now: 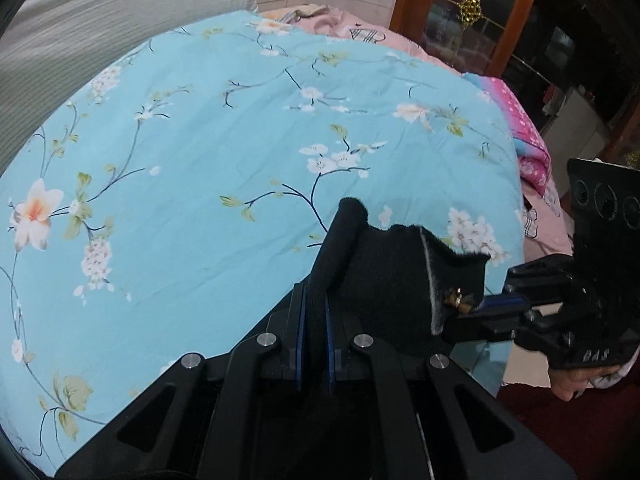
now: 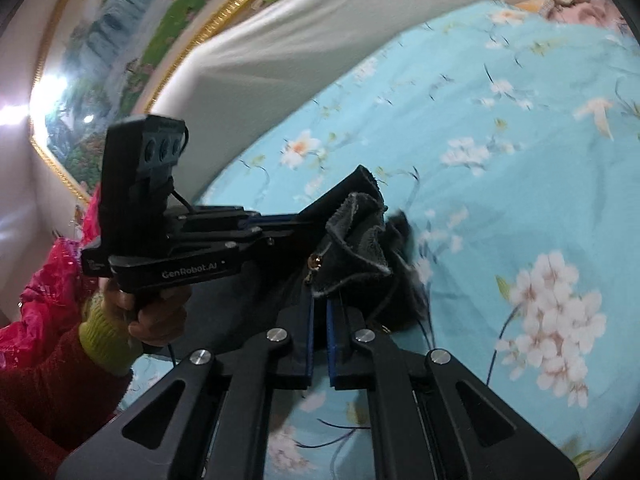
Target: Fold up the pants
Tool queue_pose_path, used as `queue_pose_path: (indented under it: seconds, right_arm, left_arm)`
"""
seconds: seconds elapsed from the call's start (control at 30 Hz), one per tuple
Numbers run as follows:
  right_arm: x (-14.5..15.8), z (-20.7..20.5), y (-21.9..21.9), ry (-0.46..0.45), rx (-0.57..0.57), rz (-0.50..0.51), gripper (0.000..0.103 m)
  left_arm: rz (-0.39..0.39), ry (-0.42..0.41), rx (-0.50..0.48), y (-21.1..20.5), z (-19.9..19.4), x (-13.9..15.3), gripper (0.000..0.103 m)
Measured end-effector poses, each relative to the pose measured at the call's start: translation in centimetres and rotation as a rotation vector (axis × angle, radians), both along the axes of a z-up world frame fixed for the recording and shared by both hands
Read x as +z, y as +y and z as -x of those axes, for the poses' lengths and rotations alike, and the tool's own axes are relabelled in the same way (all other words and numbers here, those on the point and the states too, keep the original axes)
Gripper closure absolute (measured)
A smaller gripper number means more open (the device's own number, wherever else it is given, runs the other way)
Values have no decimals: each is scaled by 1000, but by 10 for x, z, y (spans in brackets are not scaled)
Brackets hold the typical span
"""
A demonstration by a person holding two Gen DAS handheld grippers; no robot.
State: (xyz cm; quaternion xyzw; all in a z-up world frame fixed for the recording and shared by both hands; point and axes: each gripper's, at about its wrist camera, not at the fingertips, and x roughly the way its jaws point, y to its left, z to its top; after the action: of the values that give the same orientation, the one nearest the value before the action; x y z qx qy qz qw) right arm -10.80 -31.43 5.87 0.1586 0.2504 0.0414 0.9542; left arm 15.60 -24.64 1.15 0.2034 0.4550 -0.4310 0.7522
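Note:
The black pants [image 1: 384,272] hang in the air above a light blue floral bedspread [image 1: 200,160], held at the waistband by both grippers. My left gripper [image 1: 314,304] is shut on the rolled waistband edge. My right gripper [image 1: 492,304] enters from the right and is shut on the other side, near a small gold zipper pull [image 1: 456,300]. In the right wrist view the right gripper [image 2: 319,312] is shut on the bunched dark fabric [image 2: 356,248], and the left gripper [image 2: 280,220] grips it from the left. The rest of the pants hangs out of sight below.
The floral bedspread [image 2: 520,160] covers the bed. A white pillow [image 1: 100,12] lies at the head. Pink bedding [image 1: 532,148] lies at the right edge. A wooden glass cabinet [image 1: 480,12] stands behind. A framed painting [image 2: 120,60] hangs on the wall.

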Motion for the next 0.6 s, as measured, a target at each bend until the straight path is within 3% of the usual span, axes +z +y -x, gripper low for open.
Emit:
queue_pose_path:
  seconds: [0.1, 0.23, 0.3, 0.33, 0.37, 0.43, 0.6]
  right_arm:
    - [-6, -4, -2, 27, -6, 9, 97]
    - [-10, -1, -8, 59, -29, -6, 93]
    - [-10, 4, -7, 71, -46, 2, 84]
    - [-10, 7, -8, 69, -54, -4, 72]
    - [-9, 12, -10, 61, -65, -12, 60]
    - [-10, 18, -11, 56, -89, -19, 51]
    - [-24, 14, -20, 85, -125, -81, 51]
  left_arm:
    - [-20, 2, 2, -4, -2, -8, 94]
    - [-17, 34, -2, 0, -7, -6, 77]
    - [-18, 24, -4, 6, -7, -2, 63]
    - [-22, 22, -2, 9, -8, -1, 55]
    - [-23, 25, 0, 11, -9, 0, 54]
    - [-22, 45, 1, 15, -13, -1, 54]
    - [-50, 116, -15, 15, -25, -18, 54]
